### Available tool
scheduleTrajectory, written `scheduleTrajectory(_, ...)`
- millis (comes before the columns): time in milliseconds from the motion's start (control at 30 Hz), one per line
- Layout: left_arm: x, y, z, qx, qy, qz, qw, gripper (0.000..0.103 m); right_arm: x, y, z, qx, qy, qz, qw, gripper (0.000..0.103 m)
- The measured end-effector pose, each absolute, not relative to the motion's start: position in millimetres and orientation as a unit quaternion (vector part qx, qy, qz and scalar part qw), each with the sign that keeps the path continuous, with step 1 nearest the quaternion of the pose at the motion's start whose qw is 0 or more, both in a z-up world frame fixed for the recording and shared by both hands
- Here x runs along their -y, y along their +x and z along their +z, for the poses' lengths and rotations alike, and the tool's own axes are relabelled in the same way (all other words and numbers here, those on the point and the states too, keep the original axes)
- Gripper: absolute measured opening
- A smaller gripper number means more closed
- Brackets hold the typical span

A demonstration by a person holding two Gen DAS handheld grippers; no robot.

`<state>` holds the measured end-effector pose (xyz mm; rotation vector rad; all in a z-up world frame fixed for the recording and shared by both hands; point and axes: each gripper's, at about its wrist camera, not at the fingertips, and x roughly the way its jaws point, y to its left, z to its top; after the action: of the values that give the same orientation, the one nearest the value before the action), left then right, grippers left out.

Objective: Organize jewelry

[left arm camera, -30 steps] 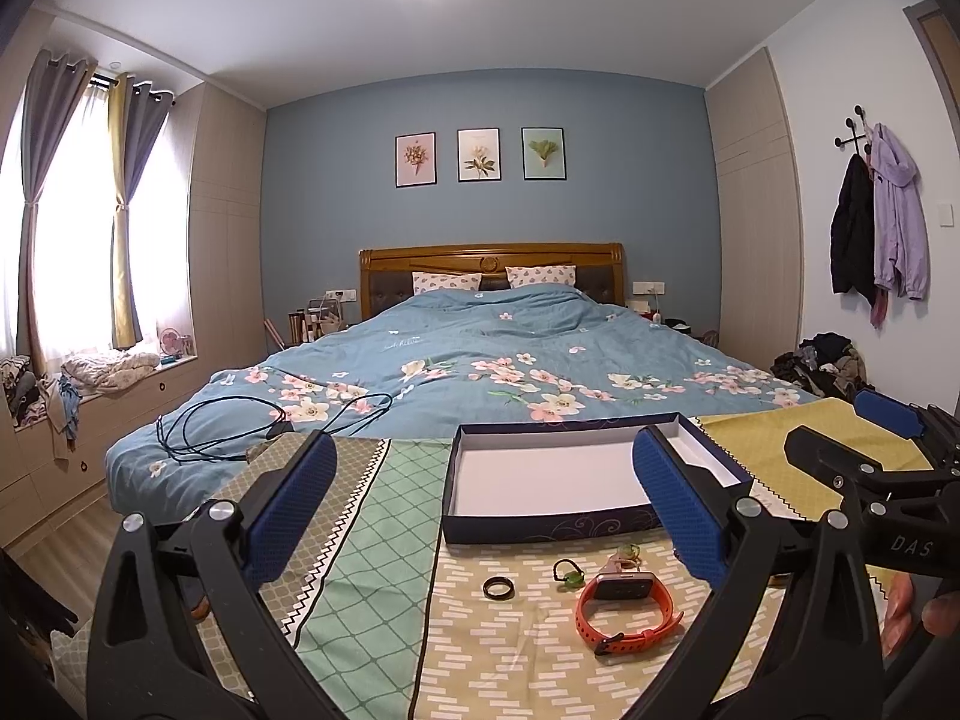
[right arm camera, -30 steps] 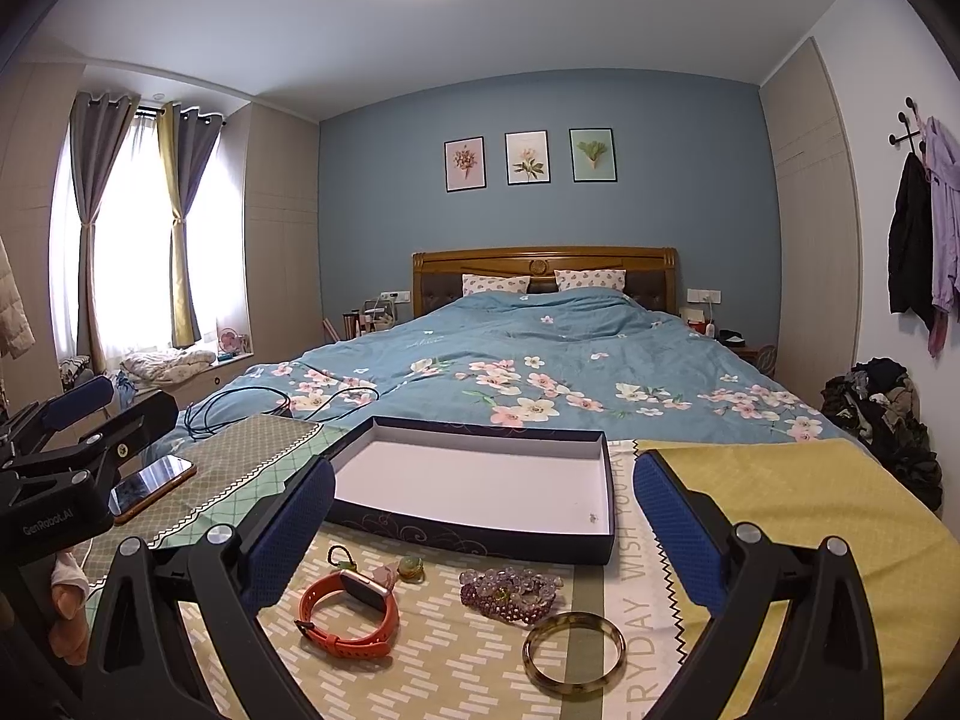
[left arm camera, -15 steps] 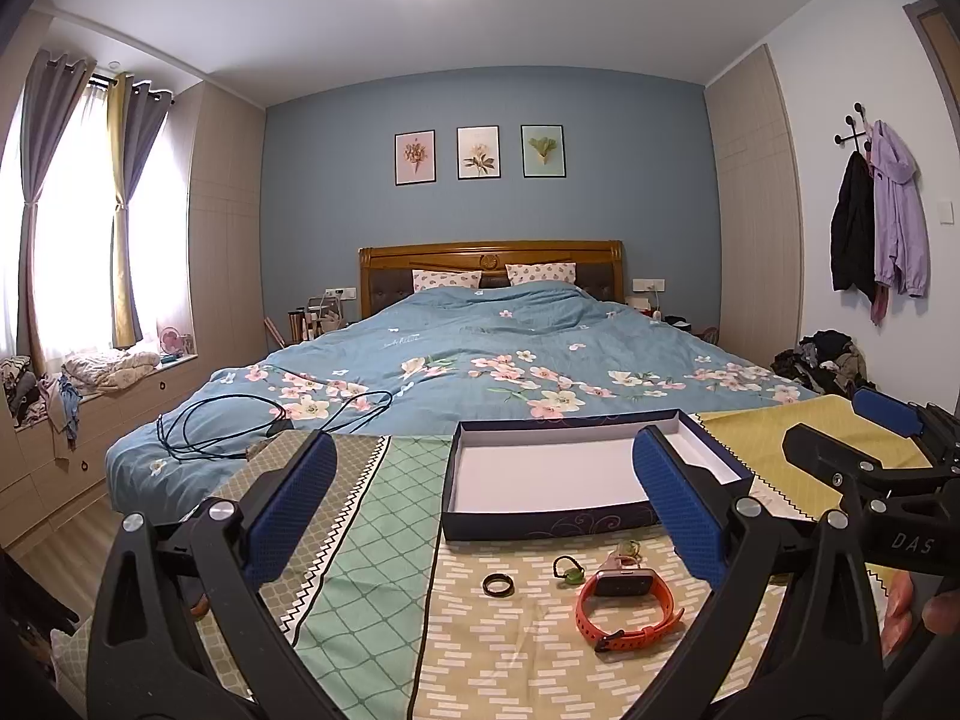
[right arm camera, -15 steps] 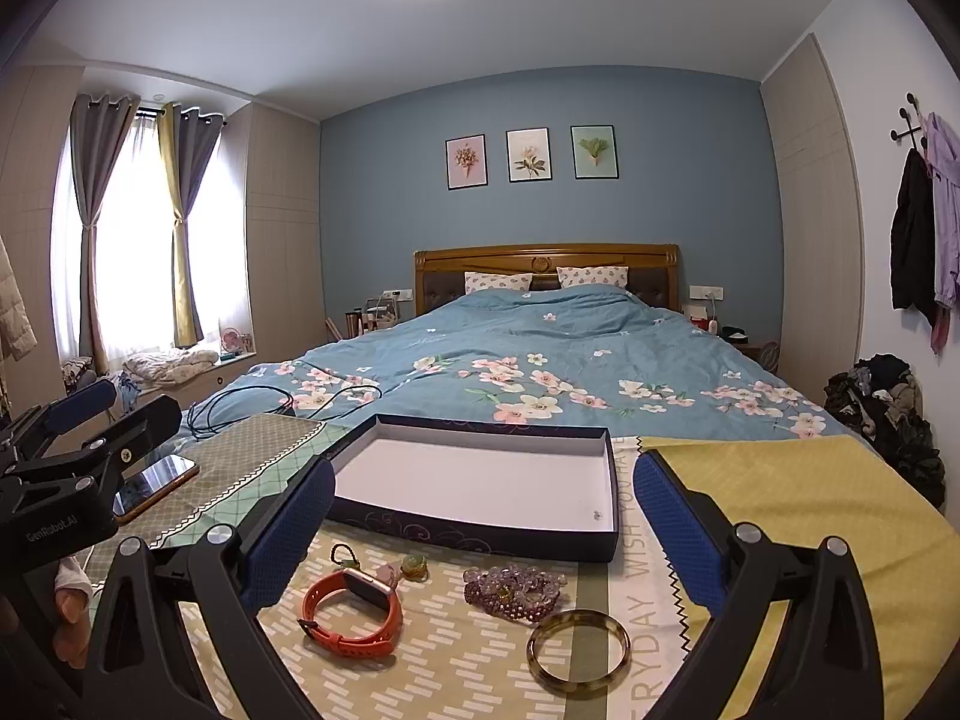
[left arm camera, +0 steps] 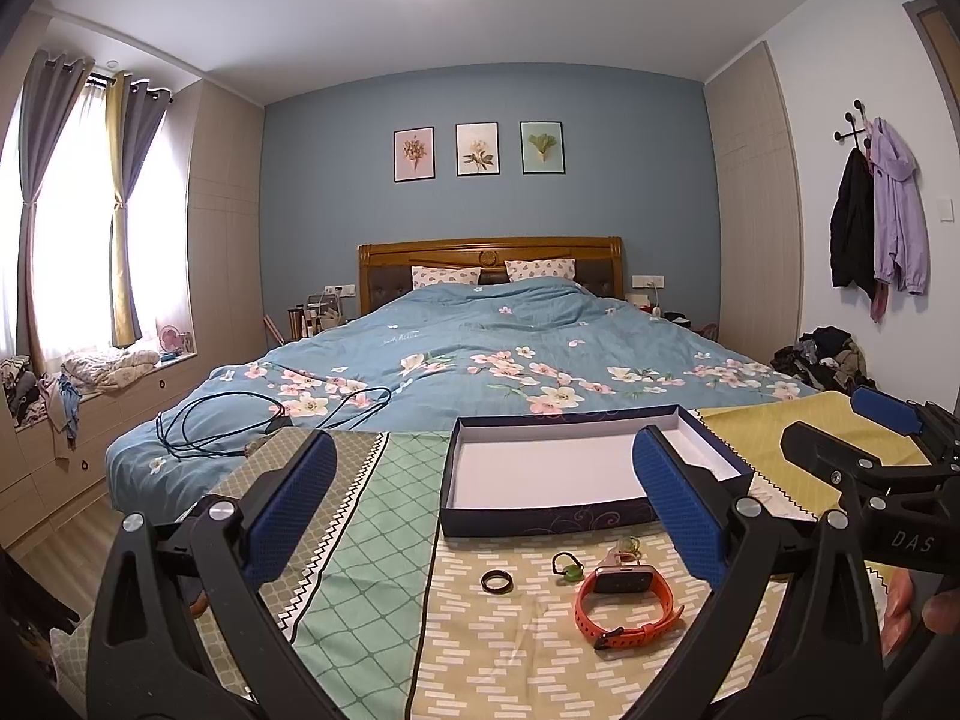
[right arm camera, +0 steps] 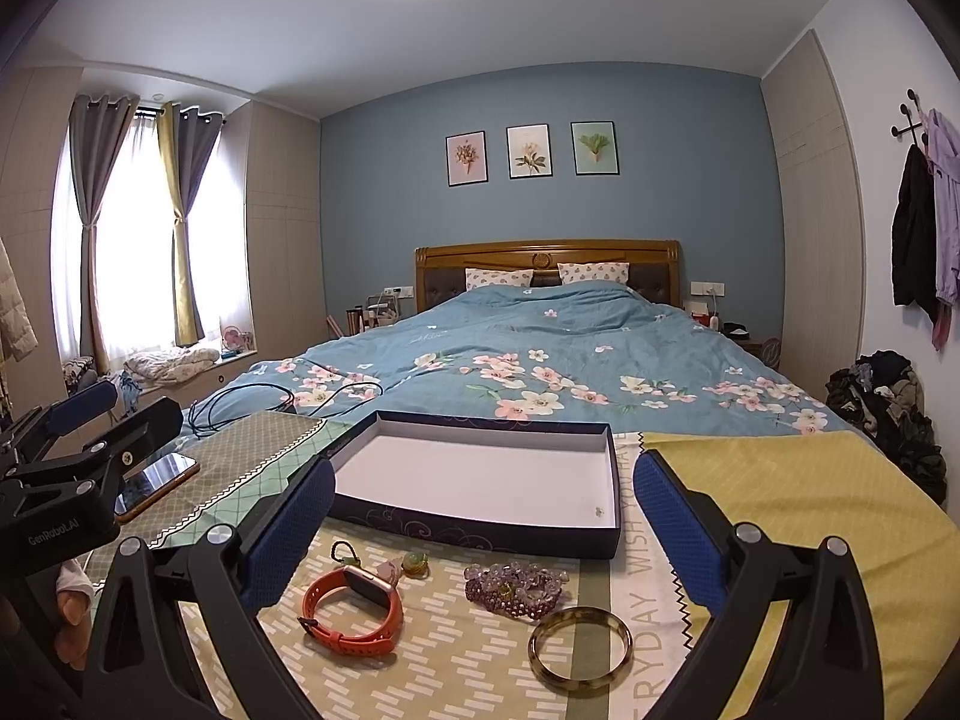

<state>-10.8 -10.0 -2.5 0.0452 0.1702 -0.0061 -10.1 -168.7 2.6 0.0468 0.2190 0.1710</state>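
A dark blue box (left arm camera: 552,474) (right arm camera: 480,480) with a white inside lies open on the patterned cloth at the bed's foot. In front of it lie an orange watch (left arm camera: 624,600) (right arm camera: 354,609), a black ring (left arm camera: 497,581), small green charms (left arm camera: 569,567) (right arm camera: 414,564), a purple bead bracelet (right arm camera: 513,582) and a brown bangle (right arm camera: 580,647). My left gripper (left arm camera: 486,504) is open above the cloth, nothing between its fingers. My right gripper (right arm camera: 480,531) is open too, hovering over the jewelry near the box's front wall.
A phone (right arm camera: 157,483) lies on the cloth at the left. A black cable (left arm camera: 240,420) coils on the floral bed cover. Yellow cloth (right arm camera: 798,498) spreads to the right. A hand holds each gripper's handle at the frame edges.
Both views have shifted very slightly; the box and jewelry sit where they were and both grippers stay open.
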Motion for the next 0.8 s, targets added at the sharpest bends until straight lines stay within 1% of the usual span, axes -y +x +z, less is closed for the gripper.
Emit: scheduleTrajectory(800, 15, 1, -6, -0.11, 0.029, -0.012, 0.993, 0.097, 175, 1, 0, -0.125, 0.027, 0.087, 0.988, 0.096)
